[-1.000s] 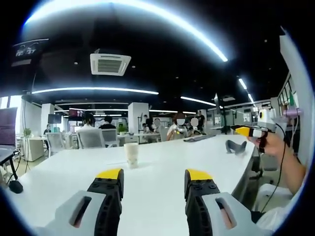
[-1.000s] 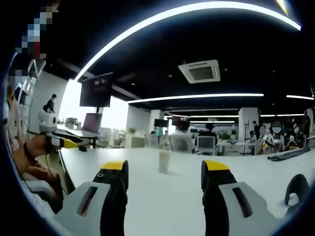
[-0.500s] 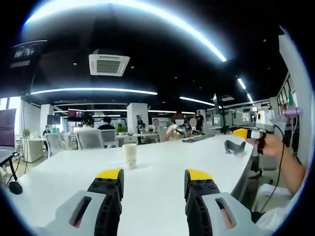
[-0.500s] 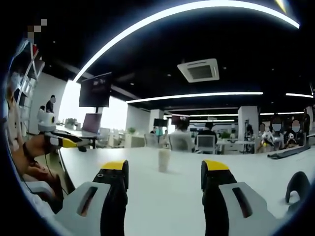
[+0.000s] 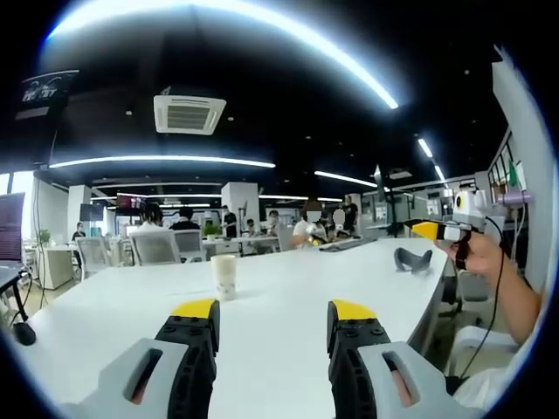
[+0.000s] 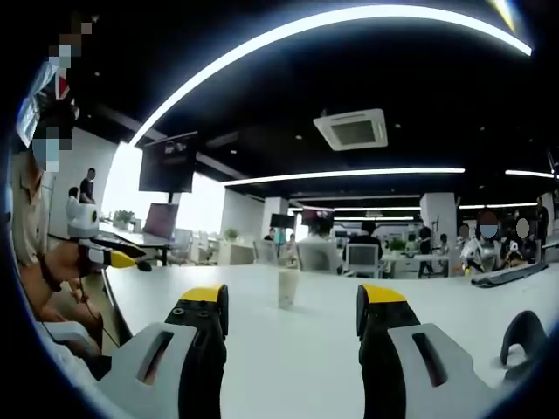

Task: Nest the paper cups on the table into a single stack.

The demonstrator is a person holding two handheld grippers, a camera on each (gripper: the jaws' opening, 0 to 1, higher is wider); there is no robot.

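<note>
Left gripper view: a long white table runs away from the camera into an open office with dark ceiling, light strips and a ceiling air vent. Seated people and office chairs sit beyond the far edge of the table. The left gripper rises from the bottom, jaws spread wide with yellow tips, nothing between them, held above the tabletop. At the right edge a hand holds the right gripper over the table's side; from this angle I cannot tell how its jaws stand. A dark curved object lies on the table near that edge. A paper cup stands upright on the table ahead, well apart from the jaws; whether it is one cup or several nested is too small to tell.

Right gripper view: same table, the right gripper with jaws apart and empty. The paper cup stands upright ahead, between the jaw lines but well beyond them. The left gripper shows at left in a hand.
</note>
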